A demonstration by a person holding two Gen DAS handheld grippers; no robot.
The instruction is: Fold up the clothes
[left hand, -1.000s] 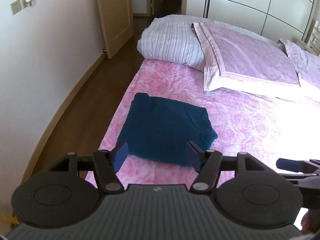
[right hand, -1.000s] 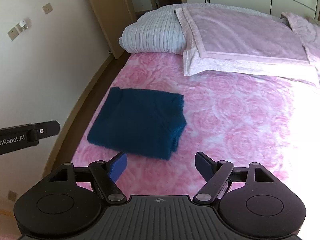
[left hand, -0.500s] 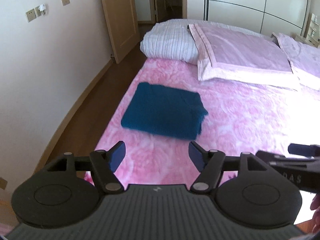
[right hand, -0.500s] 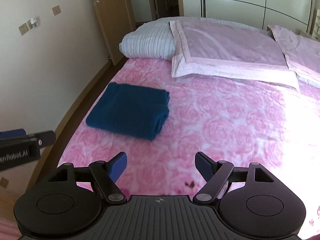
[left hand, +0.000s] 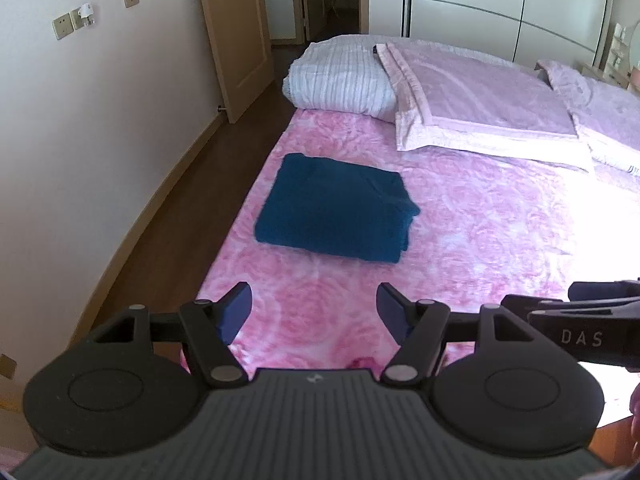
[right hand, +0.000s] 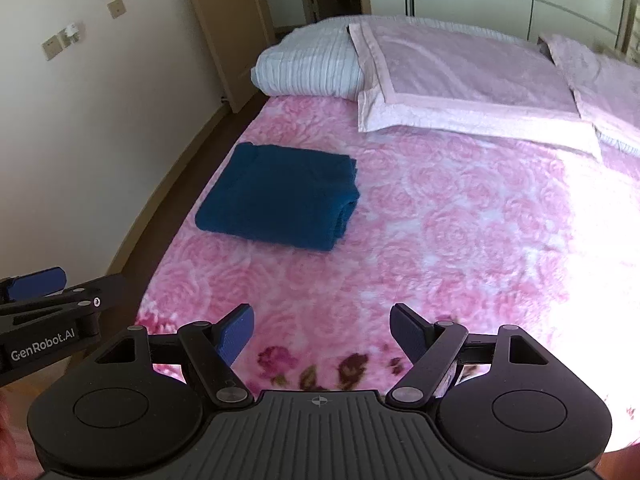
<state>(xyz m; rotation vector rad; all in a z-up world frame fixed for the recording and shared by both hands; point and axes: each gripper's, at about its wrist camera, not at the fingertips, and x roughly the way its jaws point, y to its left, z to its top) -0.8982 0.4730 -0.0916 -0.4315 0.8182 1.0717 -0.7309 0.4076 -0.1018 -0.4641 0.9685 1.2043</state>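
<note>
Dark teal garment (left hand: 334, 208), folded into a neat, thick rectangle, lying flat on the pink rose-patterned bed cover (left hand: 480, 240) near the bed's left edge, long sides running toward the pillows. Top face smooth and even, corners squared; right-hand end showing the stacked folded layers as soft rounded ridges, with one small corner of cloth poking slightly past the block at the far right. Same bundle in the right wrist view (right hand: 280, 202), layered edge facing right, knit-like matte texture, no loose sleeves or trailing parts in sight. Left gripper (left hand: 314, 310) held above the foot of the bed, blue-padded fingers spread wide, gripping nothing, well apart from the garment. Right gripper (right hand: 320, 330) likewise spread wide and empty, hovering over the cover's flowered border, also well short of the garment. Beyond the bundle, a rolled white striped quilt (left hand: 340, 80) at the head of the bed, just beside a pale pink pillow (left hand: 480, 100) with a lighter border. Wooden floor (left hand: 192, 200) and cream wall (left hand: 80, 120) along the bed's left side, a wooden door (left hand: 236, 32) further back.
</note>
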